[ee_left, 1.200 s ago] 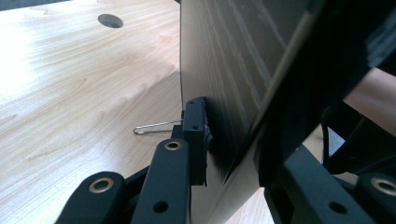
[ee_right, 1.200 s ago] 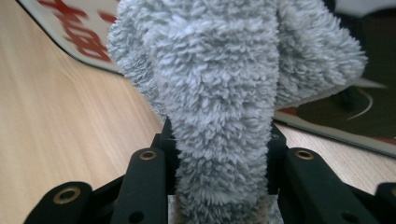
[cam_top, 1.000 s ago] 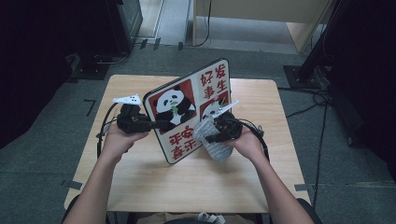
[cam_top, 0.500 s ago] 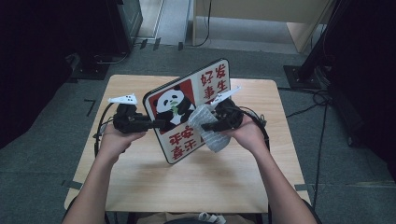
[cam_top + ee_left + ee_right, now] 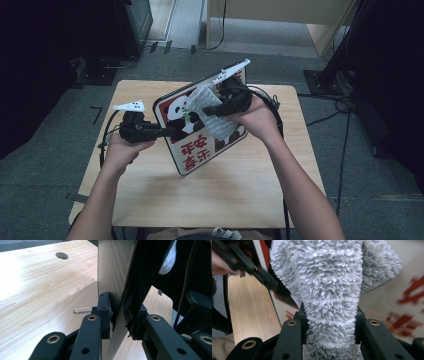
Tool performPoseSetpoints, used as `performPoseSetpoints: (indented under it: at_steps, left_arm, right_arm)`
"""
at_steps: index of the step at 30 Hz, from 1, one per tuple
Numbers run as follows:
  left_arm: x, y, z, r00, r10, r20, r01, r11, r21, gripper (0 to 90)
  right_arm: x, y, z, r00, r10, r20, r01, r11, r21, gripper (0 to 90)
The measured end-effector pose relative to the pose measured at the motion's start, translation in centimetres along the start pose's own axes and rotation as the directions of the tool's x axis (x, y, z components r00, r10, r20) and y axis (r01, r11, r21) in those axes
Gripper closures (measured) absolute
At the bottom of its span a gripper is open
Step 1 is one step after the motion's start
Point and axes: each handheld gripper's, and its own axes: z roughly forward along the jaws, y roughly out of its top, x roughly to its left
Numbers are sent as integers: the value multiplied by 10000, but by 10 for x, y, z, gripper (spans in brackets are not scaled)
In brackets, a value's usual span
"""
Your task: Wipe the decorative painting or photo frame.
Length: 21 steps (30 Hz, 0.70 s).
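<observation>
Left gripper is clamped on the near-left edge of the panda sign, jaws just squeezed in further with the board between them; the left gripper view shows the board pinched edge-on, tilted up off the table. One-edge grip on a stiff panel: any push on the face levers it, so it can twist in the pads or slip out and slap down on the wood. A small wire clip lies on the table just behind that jaw and could get knocked. Right gripper is clenched on the grey fluffy cloth, held against the sign's upper face. Cloth bunched in the jaws may drag out if wiped hard, and the bare jaw tips could scrape the print. Far edge of the sign sits near the table's back edge; a slide could tip it off.
</observation>
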Motion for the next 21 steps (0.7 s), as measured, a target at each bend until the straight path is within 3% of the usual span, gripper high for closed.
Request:
performPoseSetpoints:
  at_steps: [10,21]
  left_arm:
    - [1,0,0,10000,-8,38,8,10000,-34,757]
    - [2,0,0,10000,22,52,-22,10000,-13,759]
  right_arm:
    - [9,31,-6,9993,-349,157,351,9992,-180,647]
    - [6,23,7,9995,-292,150,290,9995,107,646]
